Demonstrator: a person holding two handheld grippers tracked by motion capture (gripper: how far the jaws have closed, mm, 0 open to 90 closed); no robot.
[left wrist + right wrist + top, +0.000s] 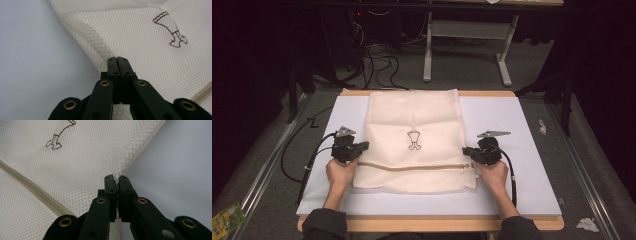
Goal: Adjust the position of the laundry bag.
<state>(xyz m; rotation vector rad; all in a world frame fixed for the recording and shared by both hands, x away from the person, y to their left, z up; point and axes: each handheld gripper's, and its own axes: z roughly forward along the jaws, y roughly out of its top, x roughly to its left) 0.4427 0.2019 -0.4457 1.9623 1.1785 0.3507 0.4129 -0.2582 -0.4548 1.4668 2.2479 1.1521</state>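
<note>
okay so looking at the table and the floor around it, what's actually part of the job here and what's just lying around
In the job:
mesh bag
left gripper, shut on the bag's left edge
right gripper, shut on its right edge
white mat under the bag

Lying about:
crumpled paper on the floor
green packet
cables

— How many mesh laundry bags are on the table?
— One cream mesh laundry bag [414,127], at the middle of the frame, with one zipper [412,166] across its lower part and one small printed emblem [413,139] at its centre.
— And the grippers?
— Two: the left gripper [348,148] at the bag's left edge and the right gripper [482,152] at its right edge, one in each of two hands.
— Tables?
— One work table [532,150] with a pale top, and one more table frame [472,30] at the upper middle.
— Anything on the floor?
— Two crumpled white scraps [542,126] at the right, and one green packet [227,218] at the lower left.
</note>
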